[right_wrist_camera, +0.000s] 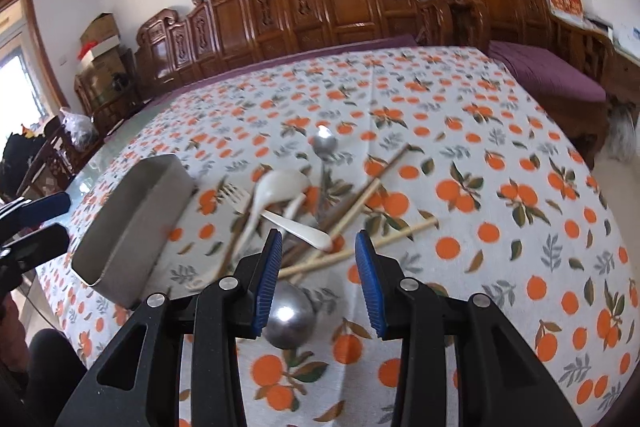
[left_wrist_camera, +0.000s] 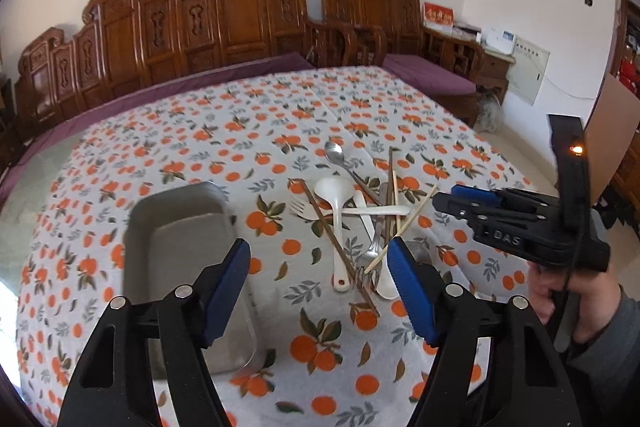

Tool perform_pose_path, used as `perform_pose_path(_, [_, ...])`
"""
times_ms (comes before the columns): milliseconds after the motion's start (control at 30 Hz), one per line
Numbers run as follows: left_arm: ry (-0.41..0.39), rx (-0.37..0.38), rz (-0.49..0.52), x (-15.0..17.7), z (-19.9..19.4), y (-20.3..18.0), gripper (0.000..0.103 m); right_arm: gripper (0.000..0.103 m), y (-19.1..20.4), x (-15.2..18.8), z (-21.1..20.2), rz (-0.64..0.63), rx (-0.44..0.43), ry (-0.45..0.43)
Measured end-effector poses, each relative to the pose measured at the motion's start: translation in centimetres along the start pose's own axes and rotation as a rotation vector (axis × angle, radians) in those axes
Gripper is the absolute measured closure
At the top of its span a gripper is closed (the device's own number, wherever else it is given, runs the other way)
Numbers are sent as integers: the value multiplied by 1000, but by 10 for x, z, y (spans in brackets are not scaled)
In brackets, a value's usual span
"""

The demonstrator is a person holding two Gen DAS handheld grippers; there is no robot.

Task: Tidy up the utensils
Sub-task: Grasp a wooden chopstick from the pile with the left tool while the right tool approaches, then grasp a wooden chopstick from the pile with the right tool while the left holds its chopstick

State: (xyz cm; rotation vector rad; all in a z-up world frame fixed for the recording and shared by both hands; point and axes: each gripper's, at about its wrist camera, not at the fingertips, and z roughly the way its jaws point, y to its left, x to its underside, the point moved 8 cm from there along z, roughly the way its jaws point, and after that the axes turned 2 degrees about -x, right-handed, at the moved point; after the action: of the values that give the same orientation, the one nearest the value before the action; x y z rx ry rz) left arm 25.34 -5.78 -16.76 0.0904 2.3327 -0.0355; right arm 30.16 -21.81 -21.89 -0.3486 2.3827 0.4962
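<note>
A heap of utensils lies on the orange-print tablecloth [left_wrist_camera: 304,107]: a white ceramic spoon [left_wrist_camera: 338,211], a metal spoon [left_wrist_camera: 336,153], a metal fork [left_wrist_camera: 370,259], a pale plastic fork [left_wrist_camera: 308,211], dark chopsticks [left_wrist_camera: 336,243] and pale chopsticks [left_wrist_camera: 412,223]. An empty metal tray [left_wrist_camera: 180,251] stands left of the heap. My left gripper [left_wrist_camera: 320,263] is open above the table, near the heap's front end. My right gripper [right_wrist_camera: 318,243] is open and empty, over the heap's near end; a large metal spoon bowl [right_wrist_camera: 288,315] lies below it. The right gripper also shows in the left wrist view [left_wrist_camera: 460,199].
Carved wooden benches [left_wrist_camera: 224,19] with purple cushions [left_wrist_camera: 424,71] stand behind the table. The table's right edge drops to a tiled floor [left_wrist_camera: 532,155]. In the right wrist view the tray [right_wrist_camera: 132,223] stands left of the heap, with the left gripper's fingers [right_wrist_camera: 40,207] at the far left.
</note>
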Motion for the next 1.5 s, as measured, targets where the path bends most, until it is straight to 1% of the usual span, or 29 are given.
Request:
perform_pose_path(33, [17,8,-7,-1,10,-2,42,63,-2,1,1,5,2,0])
perform_pose_path(133, [64,19,-34,-1,34,-5,50,62,-10,6,6,28,8,12])
perform_pose_path(167, [84,23,-45,0,44,-5,52,62,-12,8,7,33,11,19])
perform_pose_path(233, [116,23,-61,2,61,-5,59,62,-14,9,9,43,11,24])
perform_pose_path(367, [169,11,-86,6,91,-3,61,62,-14,8,10,49,4,18])
perform_pose_path(433, [190,3,-96,9,104,-2,65,62,-14,8,11,48,4,21])
perform_pose_path(567, [233,5,-116,13,123,-3,66,62,-14,5,13,57,-6,19])
perform_pose_path(600, [242,11,-121,14,128,-4,68,62,-13,5,14,57,-8,20])
perform_pose_path(667, [270,0,-130,17,136,-3,72,62,-11,4,15,52,-11,20])
perform_pose_path(767, [299,5,-137,21,143,-3,81,62,-10,4,17,51,-14,22])
perform_pose_path(867, [298,20,-138,22,142,-3,96,62,-11,4,17,54,-15,23])
perform_pose_path(900, [298,25,-142,22,141,-2,98,62,-11,4,18,56,-15,26])
perform_pose_path(1067, [266,54,-164,22,124,3,99,62,-9,6,21,50,-19,37])
perform_pose_path(1367, [183,54,-126,20,86,1,99,62,-4,12,34,58,-32,76])
perform_pose_path(1500, [149,61,-126,21,70,1,99,62,-3,14,44,88,-33,95])
